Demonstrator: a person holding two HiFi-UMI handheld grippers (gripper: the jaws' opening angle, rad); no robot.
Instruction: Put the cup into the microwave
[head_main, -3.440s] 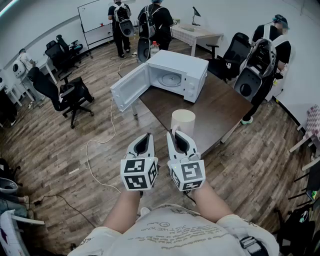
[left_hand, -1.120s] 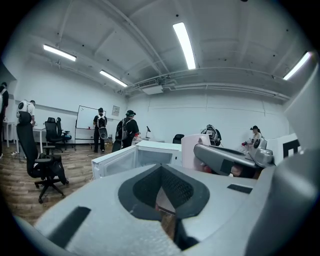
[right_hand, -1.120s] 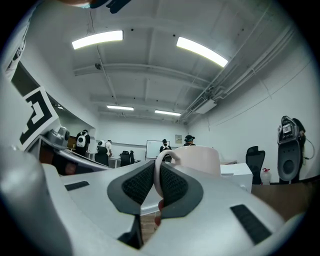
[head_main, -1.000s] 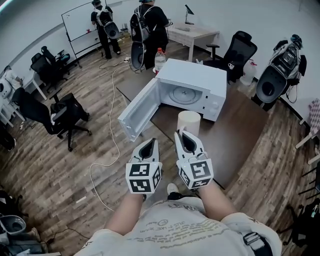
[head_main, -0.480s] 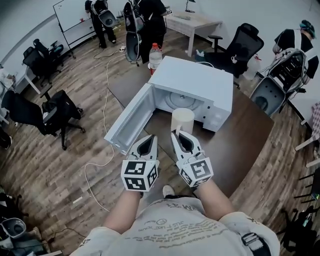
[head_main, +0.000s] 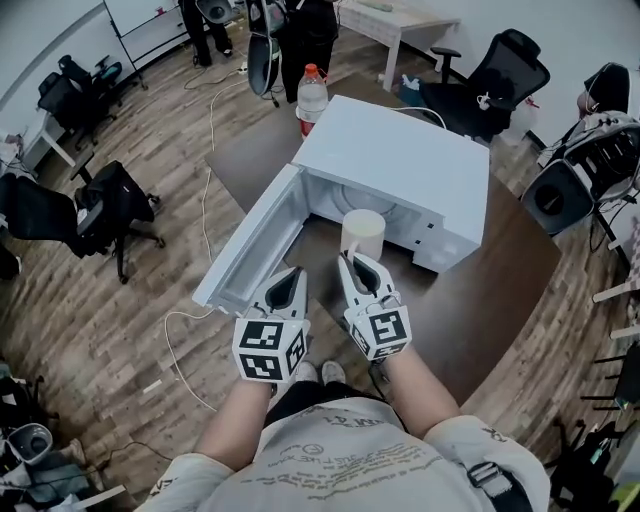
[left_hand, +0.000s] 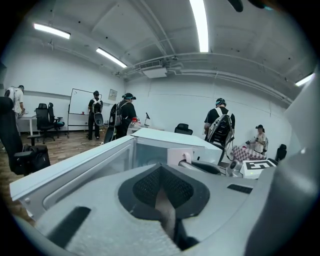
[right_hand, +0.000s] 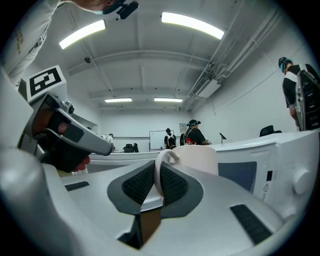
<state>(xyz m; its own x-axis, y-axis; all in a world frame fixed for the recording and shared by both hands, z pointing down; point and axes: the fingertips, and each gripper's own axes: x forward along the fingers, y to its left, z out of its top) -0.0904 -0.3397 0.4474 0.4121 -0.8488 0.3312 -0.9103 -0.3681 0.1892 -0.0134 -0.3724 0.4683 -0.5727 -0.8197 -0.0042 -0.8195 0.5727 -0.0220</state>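
A white cup (head_main: 362, 232) hangs in the air right in front of the open mouth of the white microwave (head_main: 400, 160). My right gripper (head_main: 350, 259) is shut on the cup's handle (right_hand: 158, 172), and the cup's body (right_hand: 196, 157) rises just past the jaws. The microwave door (head_main: 248, 247) is swung wide open to the left. My left gripper (head_main: 289, 284) is shut with nothing in it, beside the right one and close to the door (left_hand: 75, 167). The microwave's inside is mostly hidden by its top and the cup.
The microwave stands on a dark brown table (head_main: 480, 290). A bottle with a red cap (head_main: 312, 92) stands behind it. Office chairs (head_main: 105, 215) and several people with backpacks (head_main: 290, 30) are around the room. A white cable (head_main: 205, 240) lies on the wooden floor.
I have come closer to the microwave. The cup in my right gripper has moved forward to the oven's opening, and the left gripper has moved along with it.
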